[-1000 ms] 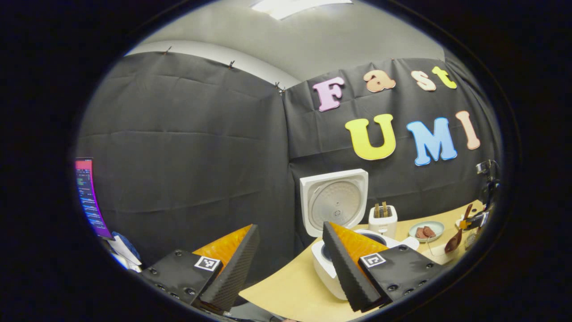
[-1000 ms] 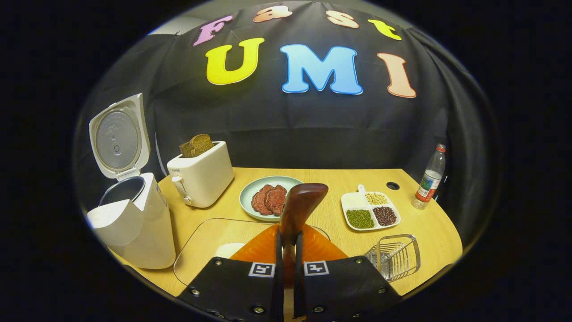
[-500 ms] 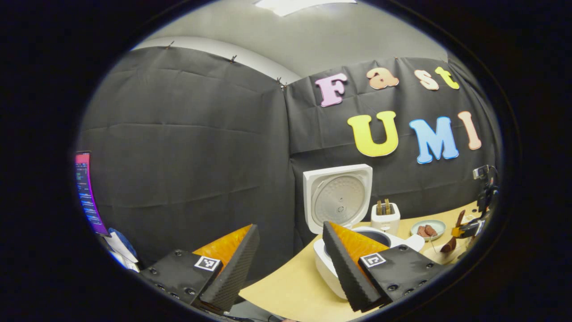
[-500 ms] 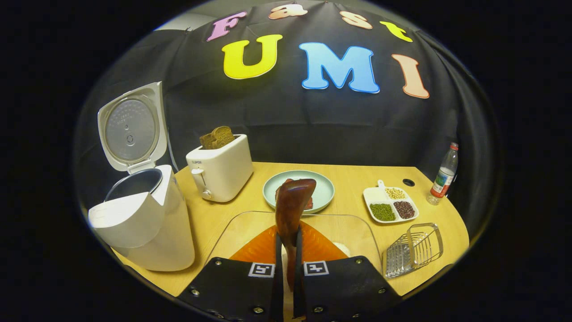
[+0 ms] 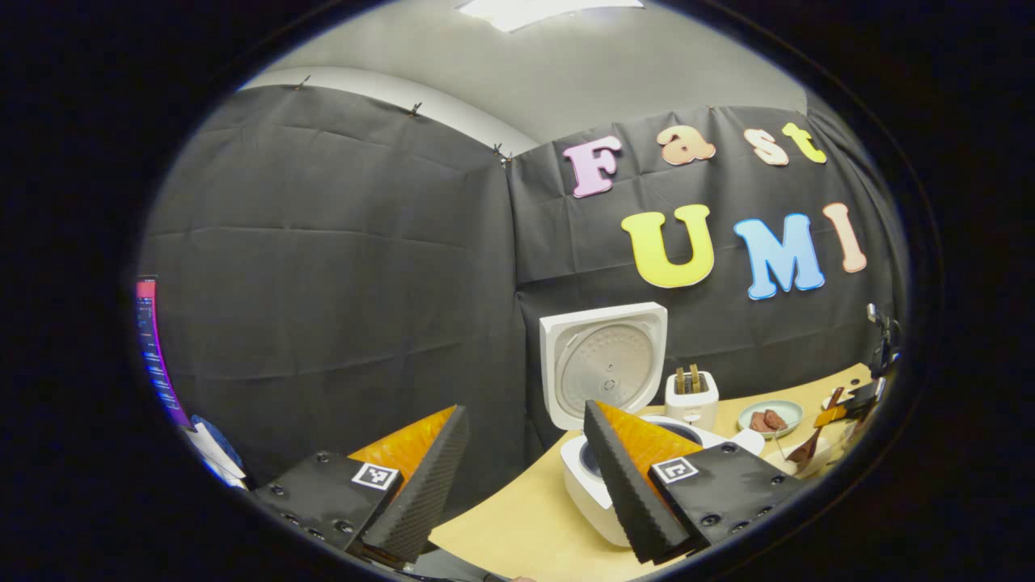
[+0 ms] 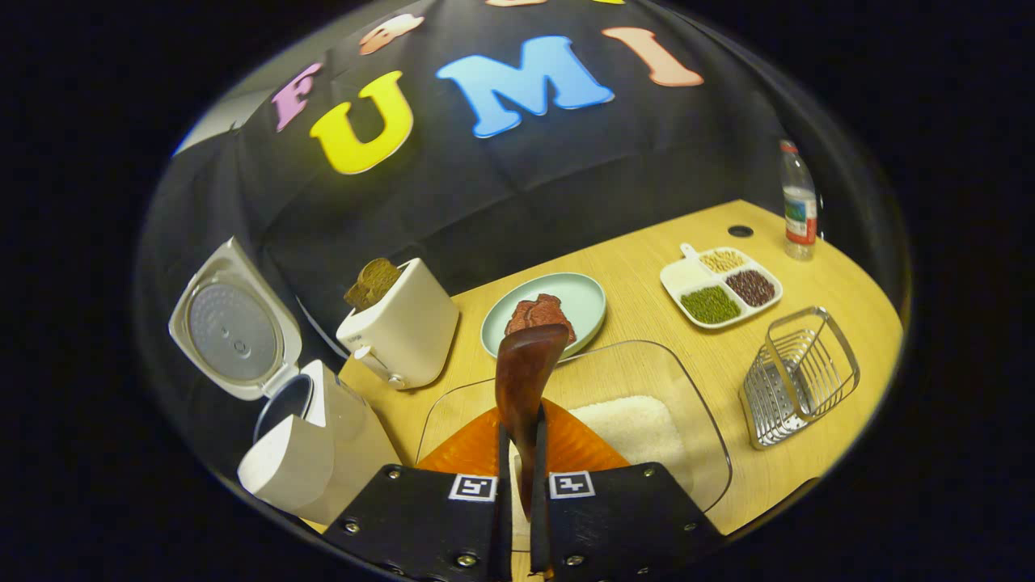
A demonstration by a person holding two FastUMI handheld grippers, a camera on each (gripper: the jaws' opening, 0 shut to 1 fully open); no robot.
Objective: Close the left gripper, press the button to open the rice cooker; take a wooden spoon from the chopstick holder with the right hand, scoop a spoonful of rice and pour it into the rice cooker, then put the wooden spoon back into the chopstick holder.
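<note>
The table (image 6: pixel 817 283) carried everything I needed. At its left end stood the rice cooker (image 6: pixel 323 453), its lid (image 6: pixel 234 331) already swung up, so I judged the button step complete. In the left gripper view the same rice cooker sat just beyond my left gripper (image 5: pixel 525 477), whose fingers stood well apart with nothing between them.

Directly ahead of my right gripper (image 6: pixel 517 477) lay the clear tray (image 6: pixel 703 453), with a patch of white rice (image 6: pixel 639 428) in its right half. The wire chopstick holder (image 6: pixel 800 376) lay tipped on its side to the right of the tray, with no utensil visible in it. I therefore judged the spoon pick-up complete as well.

My right gripper was clamped on the handle of the wooden spoon (image 6: pixel 525 380), both fingers pressed against it. The bowl of the spoon pointed forward over the tray, near the rice but not in it. I could not see any rice on the spoon.

Remaining steps, as I judged them:
1. Scoop a spoonful from the tray.
2. Carry it left and tip it into the open cooker.
3. Return the spoon to the holder.

Nearby items not involved: toaster (image 6: pixel 400 327), plate (image 6: pixel 582 303), divided dish (image 6: pixel 720 283), bottle (image 6: pixel 799 206).
</note>
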